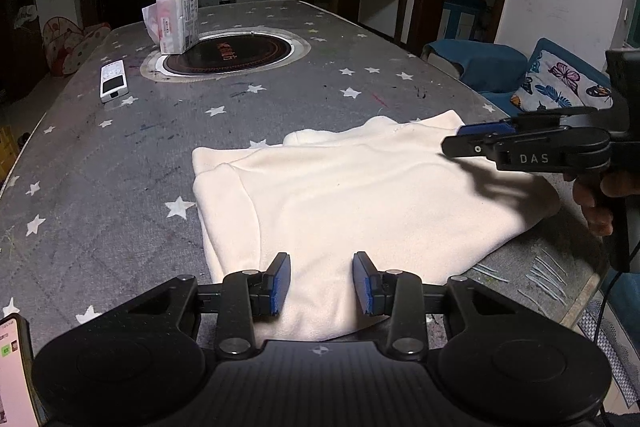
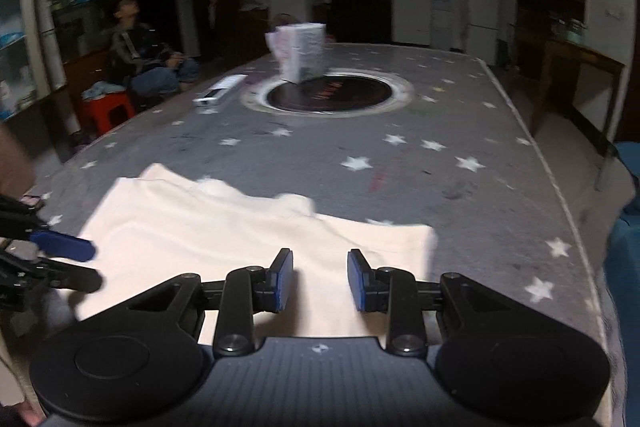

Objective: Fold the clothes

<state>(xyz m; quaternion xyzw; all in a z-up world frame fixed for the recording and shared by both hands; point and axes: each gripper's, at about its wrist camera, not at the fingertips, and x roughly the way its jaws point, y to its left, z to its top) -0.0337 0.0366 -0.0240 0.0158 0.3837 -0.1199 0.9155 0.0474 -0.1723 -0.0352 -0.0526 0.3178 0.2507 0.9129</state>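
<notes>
One cream garment [image 1: 340, 195] lies before us, already folded into a rough rectangle near the table's front edge, a sleeve or hem doubled over along its left side. We judge it soft, thick and fleecy: light to lift, limp, likely to sag and slip out of its fold if taken by a single layer. The sensible hold, we think, is at the two near corners or along a folded edge, pinching through every layer at once so the stack moves together.

Our left gripper [image 1: 322, 281] hovers over the near edge of the cloth, its blue pads apart with nothing between them. Our right gripper [image 2: 320, 279] hangs over the right part of the garment, jaws likewise parted and empty; from the left camera we see it reaching in sideways above the far right corner.

Beyond the cloth, the grey star-patterned table [image 1: 120, 167] carries a round inset hob [image 1: 228, 55], a tissue pack [image 1: 178, 23] and a white remote [image 1: 114, 81]. A person sits off to the left by a red stool [image 2: 106, 109].
</notes>
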